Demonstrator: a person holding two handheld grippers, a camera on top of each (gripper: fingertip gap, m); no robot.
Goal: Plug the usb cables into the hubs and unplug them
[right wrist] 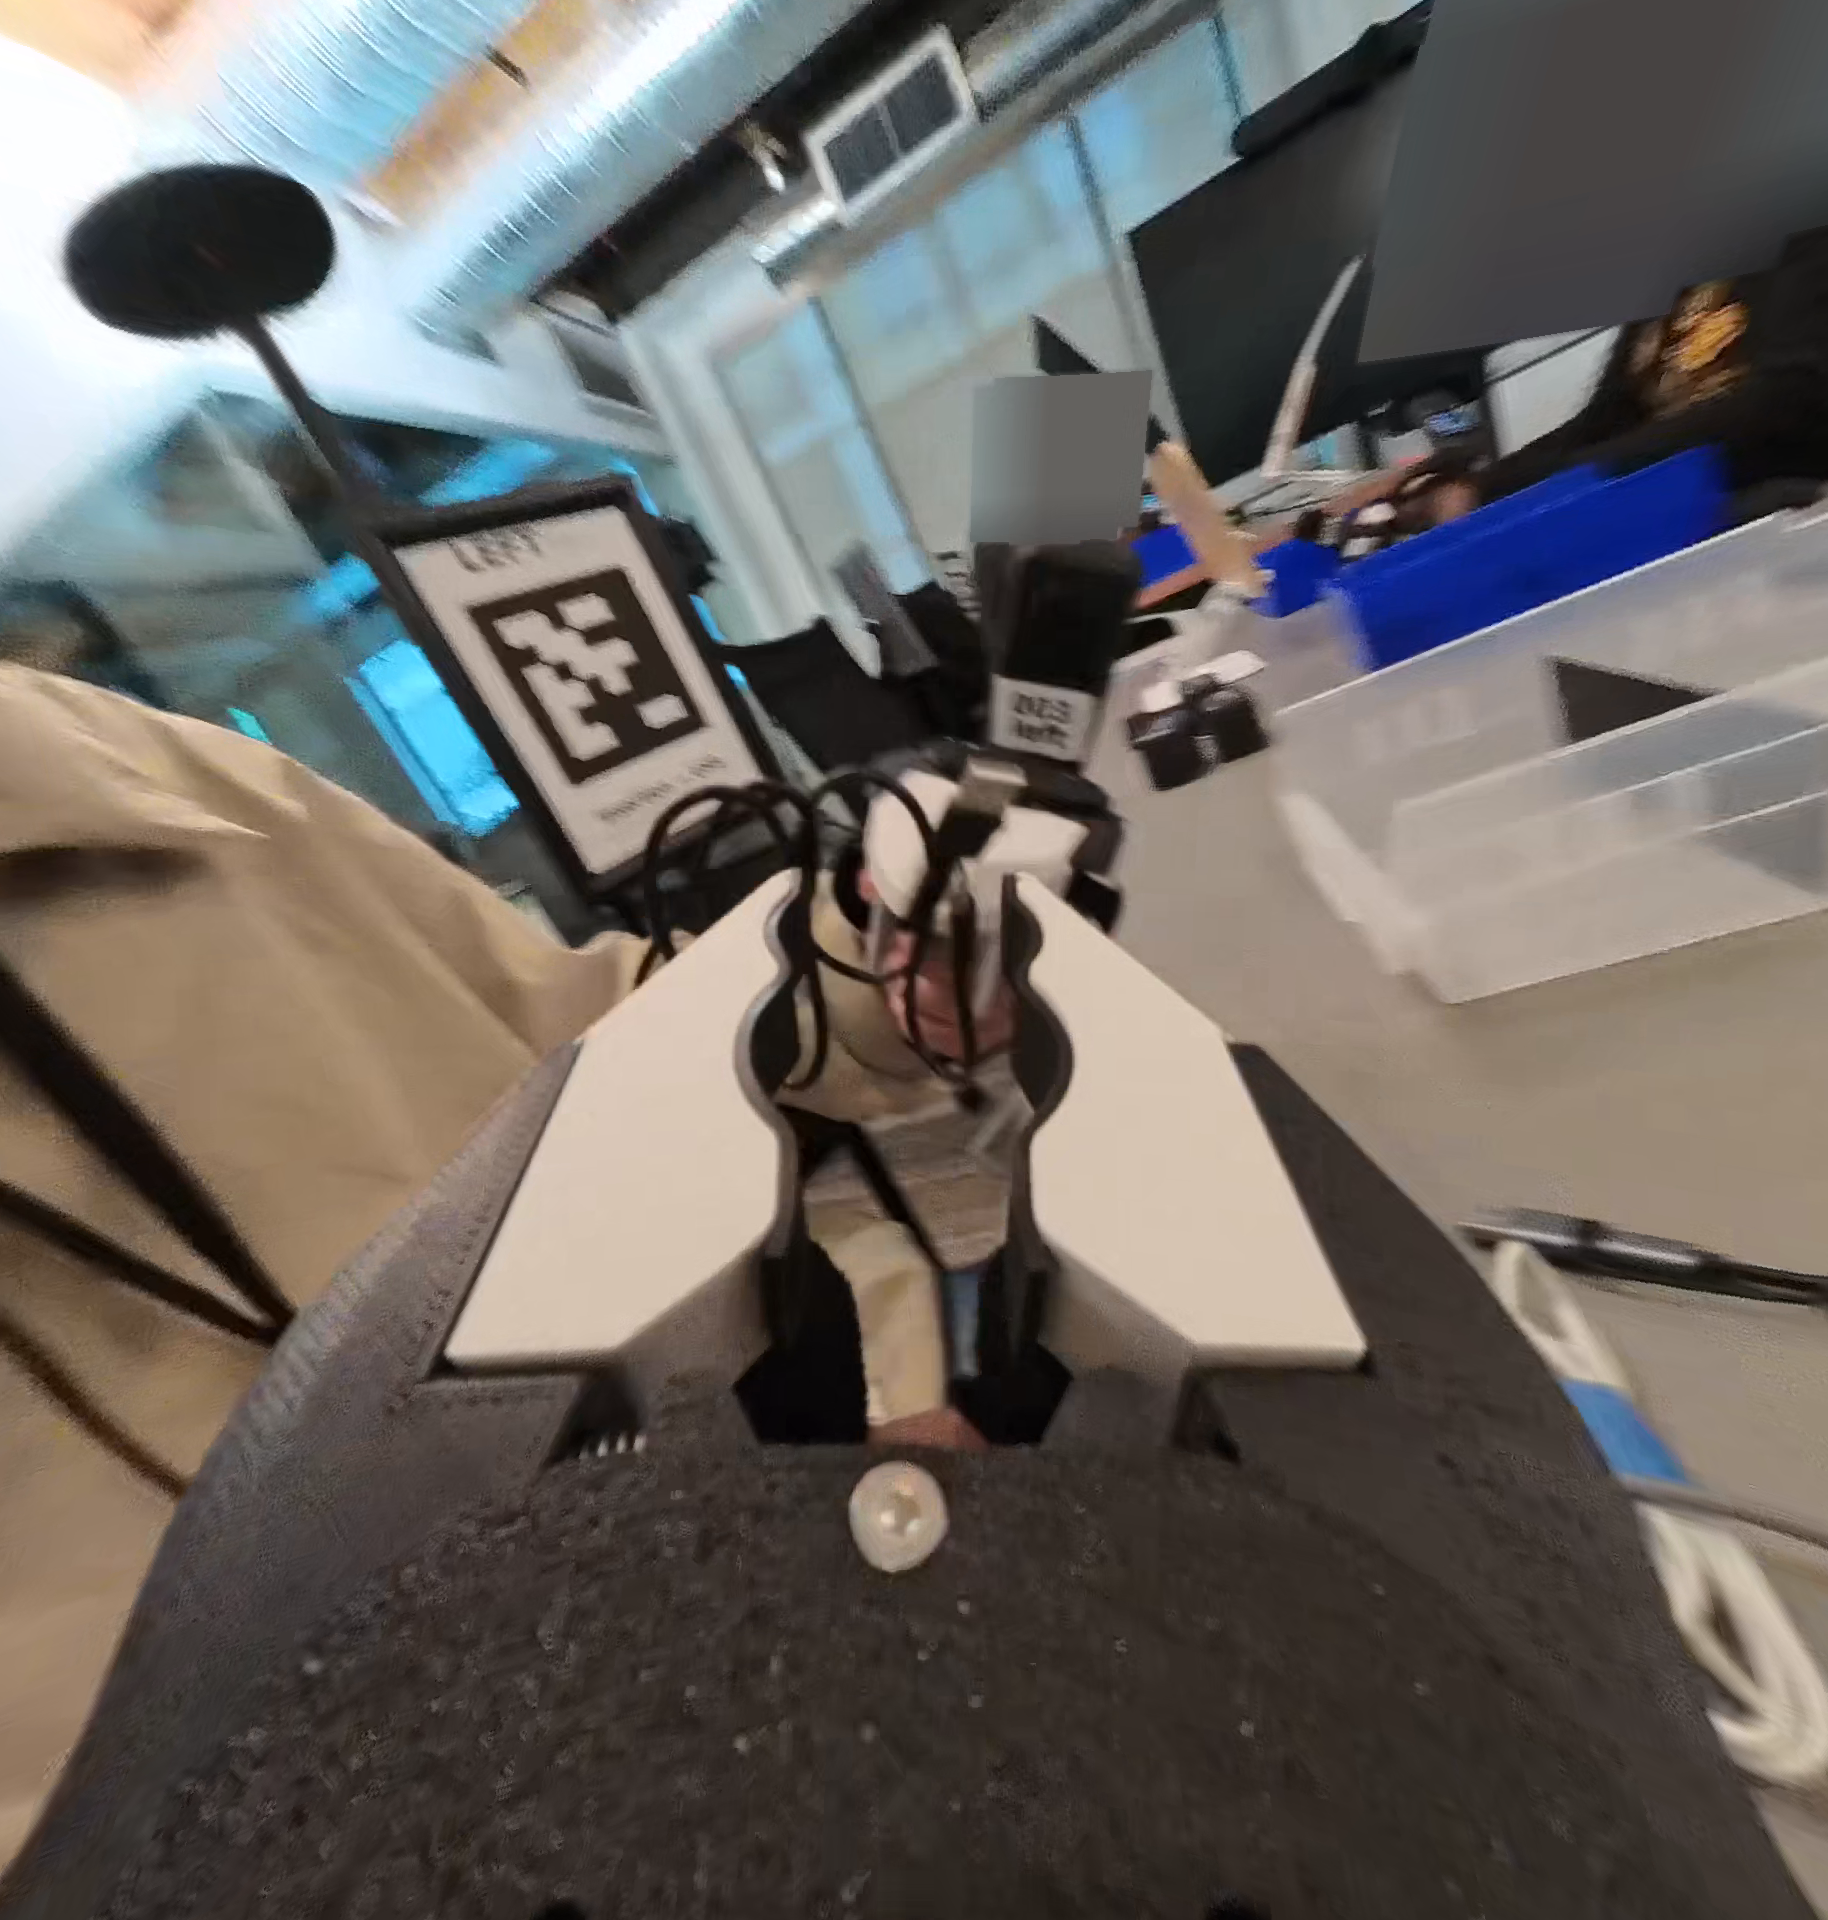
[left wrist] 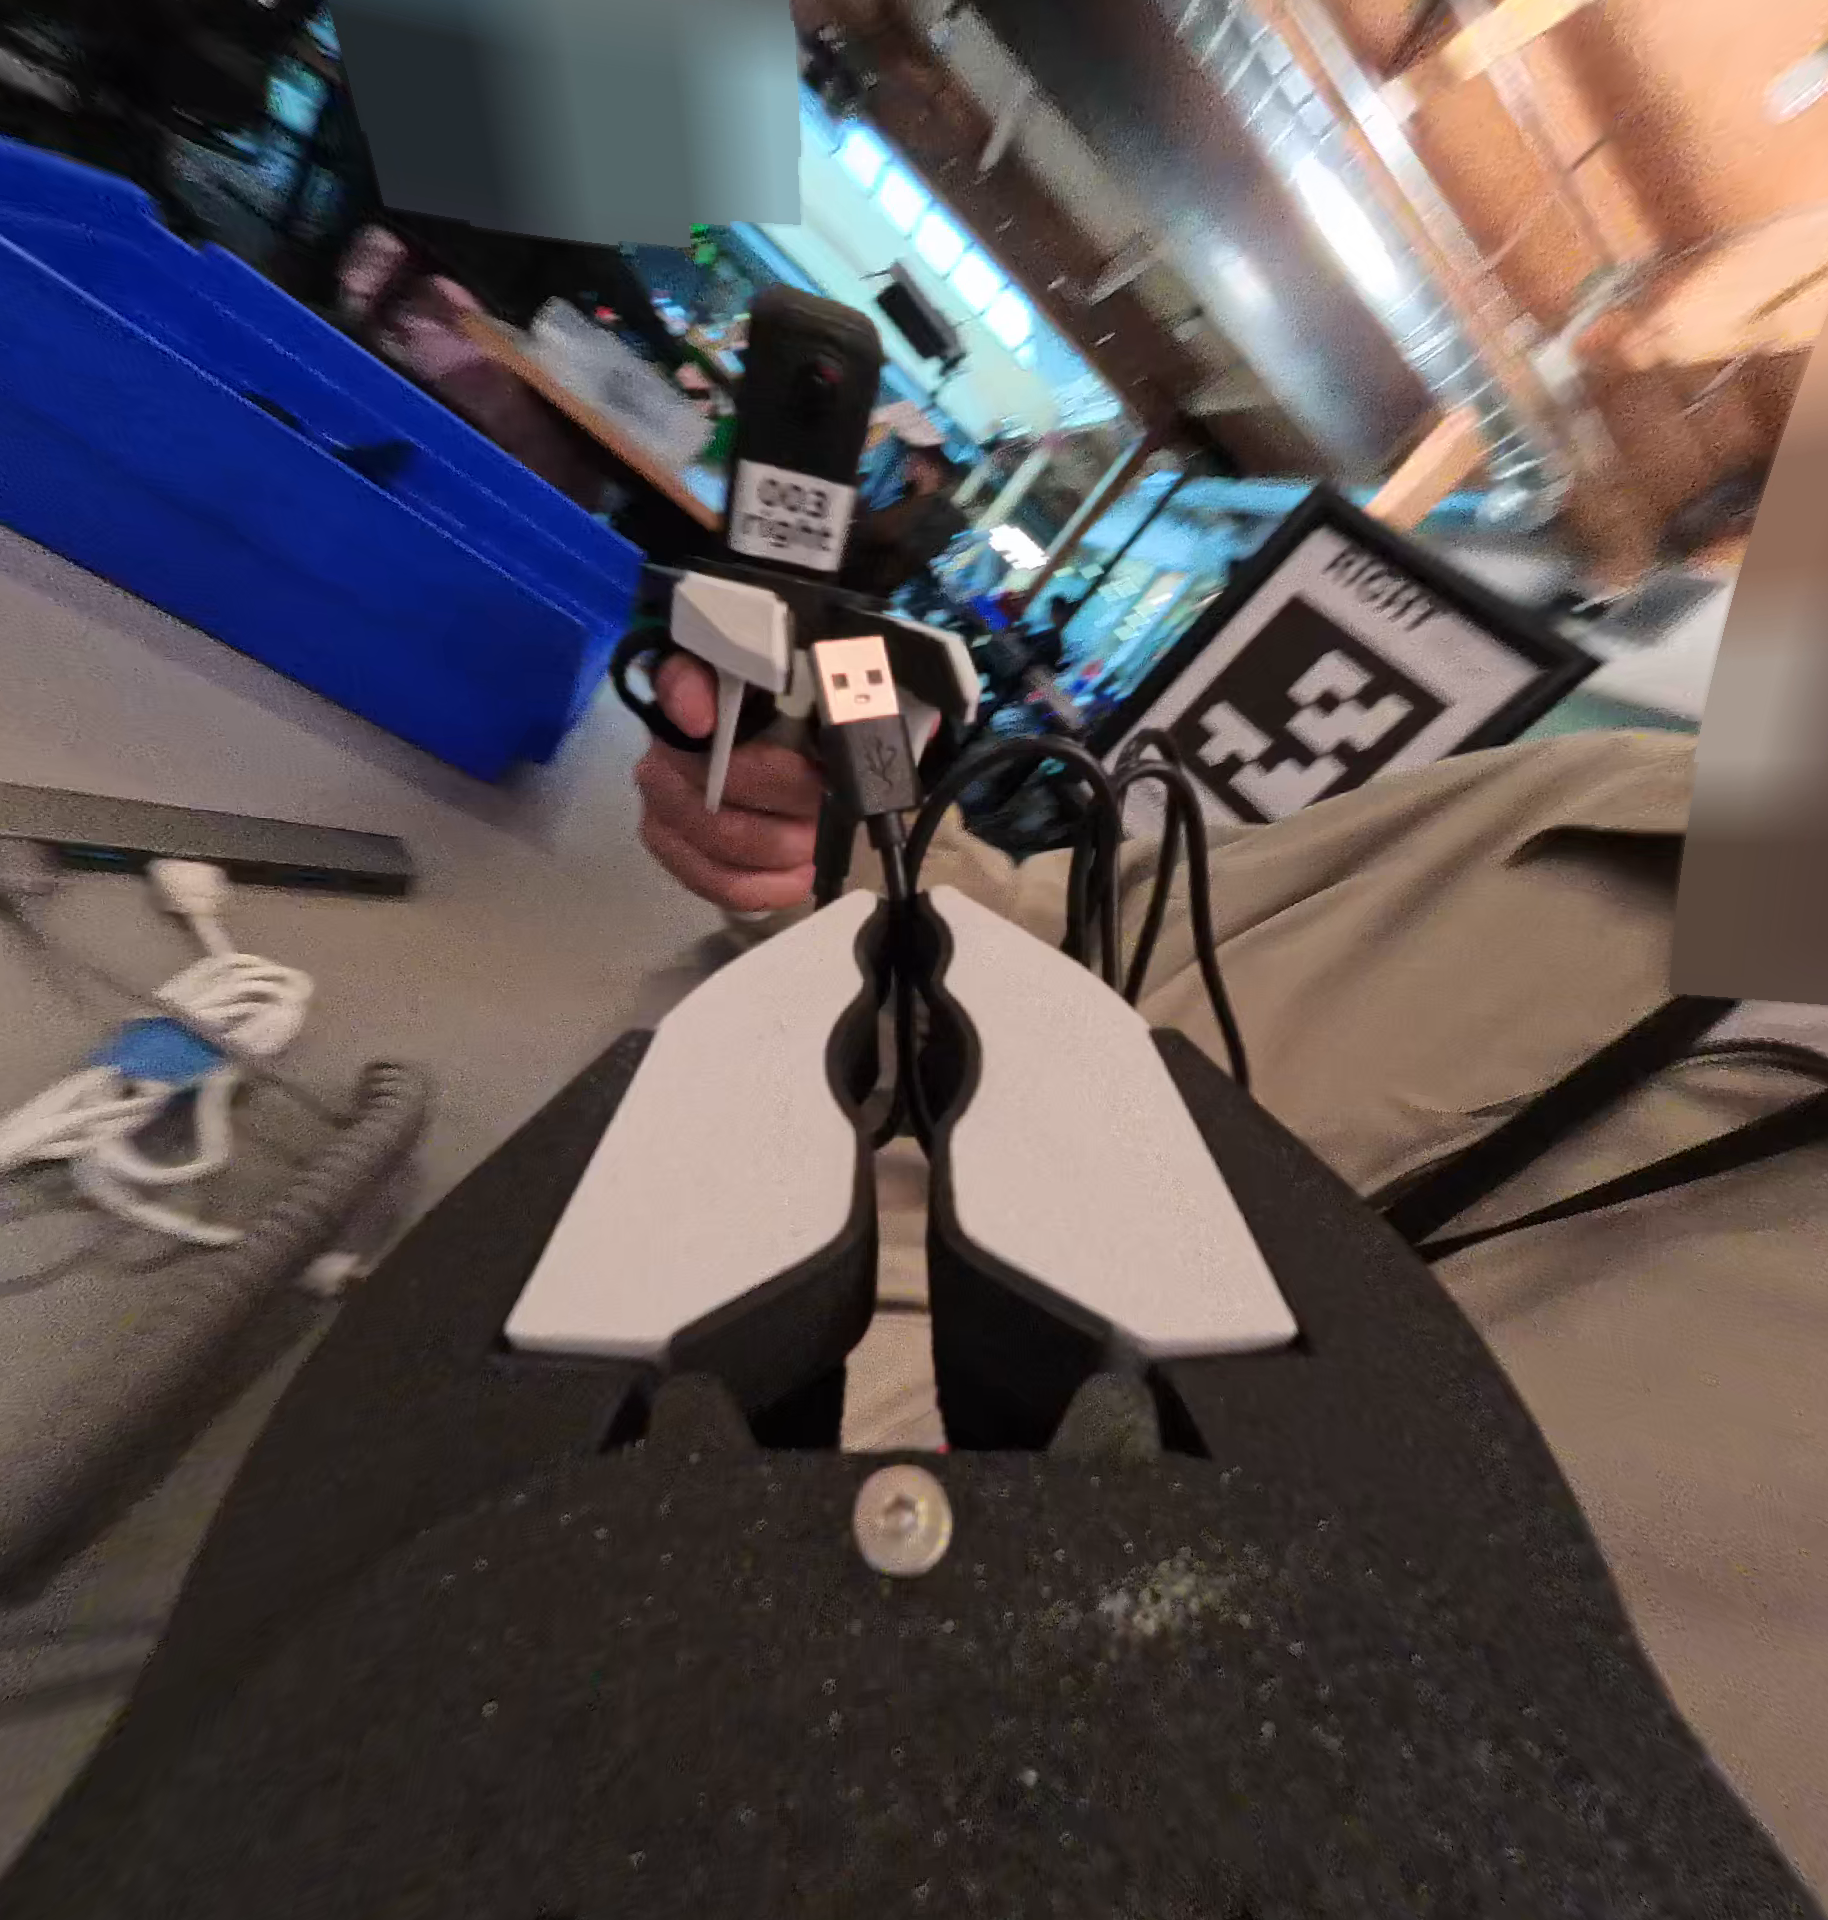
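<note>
Left tongs (left wrist: 902, 914) pinch black usb cable (left wrist: 882, 769); right tongs (right wrist: 905, 904) gape, empty.

The left gripper (left wrist: 899, 914) is closed, its white fingers (left wrist: 744, 1122) nearly meeting at the tips. The right gripper (right wrist: 905, 904) faces it with its jaws parted and a clear gap between them. Each gripper points at the other, and a bare hand (left wrist: 728, 810) grips the right one's handle.
</note>
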